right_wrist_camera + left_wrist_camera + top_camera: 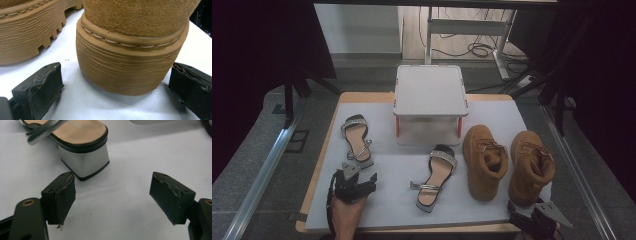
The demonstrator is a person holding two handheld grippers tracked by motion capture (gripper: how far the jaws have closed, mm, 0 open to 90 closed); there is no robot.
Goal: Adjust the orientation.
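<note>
Hands come in low from the near edge of the worktop (387, 210). Left claw (112, 195) lies level, jaws wide apart, just behind the silver heel of the left sandal (82, 152). Right claw (117, 85), also spread, straddles the right boot's heel (130, 65) without pressing it.

Near the left sandal (357, 140), the left gripper (358, 180) was matte black, with a grey three-cornered plate on top and a black cable trailing beside the bare forearm. Its pads (65, 196) were black rubber, frayed at the edges, on blocks with small screw holes and a brass-ringed hole. The right gripper (532, 212) looked alike, with worn pads (47, 82).
</note>
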